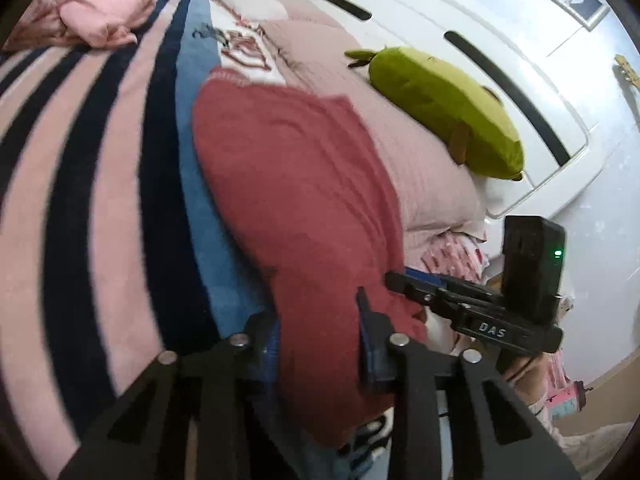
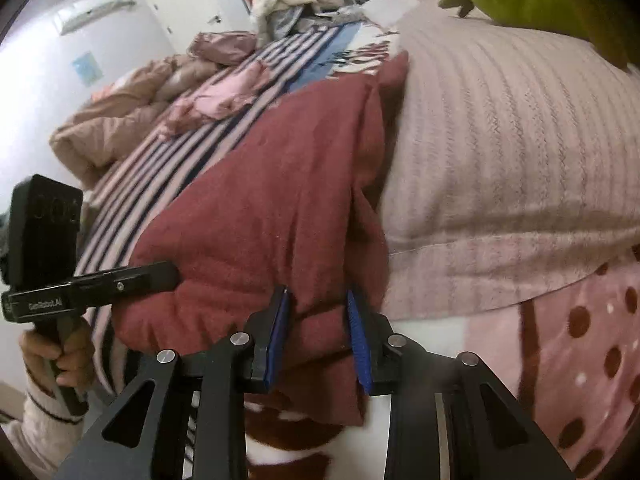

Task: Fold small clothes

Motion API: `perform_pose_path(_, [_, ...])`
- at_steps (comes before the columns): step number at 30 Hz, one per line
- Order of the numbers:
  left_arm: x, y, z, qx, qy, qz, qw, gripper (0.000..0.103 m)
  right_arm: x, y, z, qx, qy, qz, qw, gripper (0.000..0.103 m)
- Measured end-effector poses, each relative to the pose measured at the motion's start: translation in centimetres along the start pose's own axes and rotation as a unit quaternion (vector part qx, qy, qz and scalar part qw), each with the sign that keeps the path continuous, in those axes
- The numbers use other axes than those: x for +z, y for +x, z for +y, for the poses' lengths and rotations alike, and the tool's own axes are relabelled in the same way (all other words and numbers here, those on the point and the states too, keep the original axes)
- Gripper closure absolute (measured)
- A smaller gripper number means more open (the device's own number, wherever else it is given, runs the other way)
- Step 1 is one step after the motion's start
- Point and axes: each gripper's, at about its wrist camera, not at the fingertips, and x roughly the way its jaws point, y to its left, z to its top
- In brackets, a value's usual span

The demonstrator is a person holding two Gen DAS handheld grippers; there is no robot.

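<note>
Beside the ribbed pink pillow (image 2: 500, 140), left gripper (image 1: 320, 332) and right gripper (image 2: 318, 328) both clamp the dark-red fleece garment (image 1: 296, 184).

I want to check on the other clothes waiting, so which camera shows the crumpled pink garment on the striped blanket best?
The left wrist view: the crumpled pink garment lies large and unobstructed on the striped blanket. The right wrist view shows it farther off, smaller and blurrier.
</note>
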Motion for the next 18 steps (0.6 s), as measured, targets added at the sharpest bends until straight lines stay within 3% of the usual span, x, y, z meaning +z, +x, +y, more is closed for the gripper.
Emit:
perform_pose_path(5, [-2.5, -6.0, -0.4, 0.022, 0.012, -0.006, 0.9997, 0.077, -1.3, 0.5, 3.5, 0.13, -0.011, 0.046, 0.99, 0.079])
perform_pose_path(7, [-4.2, -7.7, 0.3, 0.03, 0.005, 0.005, 0.9995, 0.075, -2.2, 0.8, 4.8, 0.156, -0.015, 0.066, 0.985, 0.076])
perform_pose_path(10, [-5.8, -8.5, 1.4, 0.046, 0.0, 0.041, 0.9981, 0.061, -2.2, 0.3, 4.9, 0.164, 0.006, 0.057, 0.985, 0.052])
perform_pose_path(12, [-5.5, -9.3, 1.8, 0.043, -0.004, 0.04, 0.9983, 0.042, -1.4, -0.5, 4.0, 0.158, 0.022, 0.034, 0.987, 0.037])
perform_pose_path(15, [-3.4, -10.2, 2.4, 0.029, -0.004, 0.016, 0.9994, 0.034, 0.2, -0.4, 2.3, 0.163, 0.054, 0.028, 0.985, 0.037])
perform_pose_path(18, [-0.6, -8.9, 3.6, 0.013, -0.016, 0.02, 0.9996, 0.034, 1.3, 2.0, 1.5, 0.175, 0.07, 0.053, 0.981, 0.037])
